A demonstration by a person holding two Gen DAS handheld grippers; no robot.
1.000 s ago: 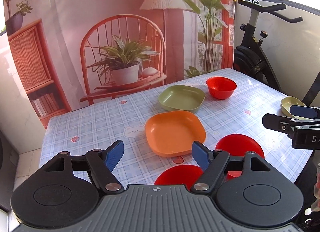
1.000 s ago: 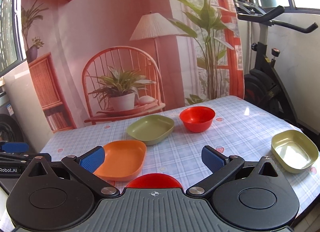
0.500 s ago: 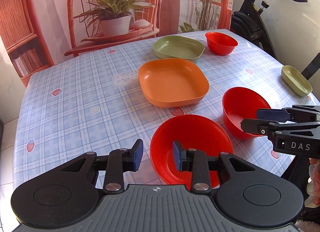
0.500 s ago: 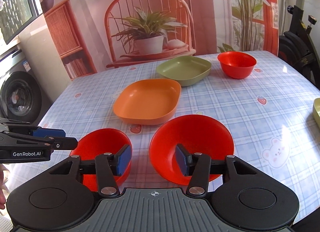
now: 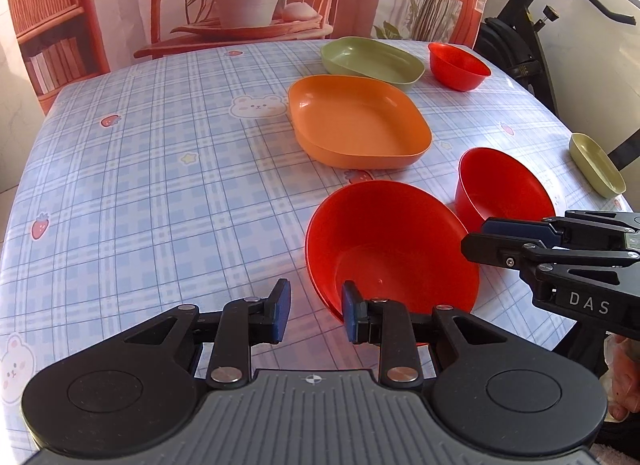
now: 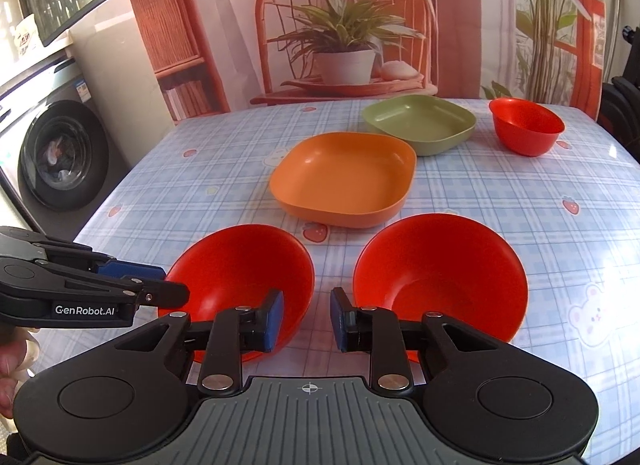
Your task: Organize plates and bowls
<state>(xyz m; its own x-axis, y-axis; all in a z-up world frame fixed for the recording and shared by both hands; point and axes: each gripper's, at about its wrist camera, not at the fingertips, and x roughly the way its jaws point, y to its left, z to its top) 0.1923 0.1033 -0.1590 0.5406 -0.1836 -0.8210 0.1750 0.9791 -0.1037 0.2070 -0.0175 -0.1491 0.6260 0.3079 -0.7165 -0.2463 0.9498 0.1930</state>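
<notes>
Tools narrowed over two red bowls at the near edge of the table [image 5: 160, 185].

Jaws of the left tool [image 5: 315, 311] have just been closing and are left part open, with the near rim of the left red bowl [image 5: 392, 249] apparently between the pads but not yet pinched. The right tool [image 6: 307, 321] has likewise been closing to a narrow gap, in which only cloth is seen; it hangs between that bowl and the right red bowl [image 6: 440, 277], which sits just beside it. Beyond are set an orange plate [image 6: 344, 177], a green plate [image 6: 420, 121], a far red bowl [image 6: 526, 125] and a small pale dish [image 5: 596, 169]. Each rim is probably best seated deep and square between the pads before the squeeze is finished, so that a thin, slippery wall is not tipped when lifted for nesting.
</notes>
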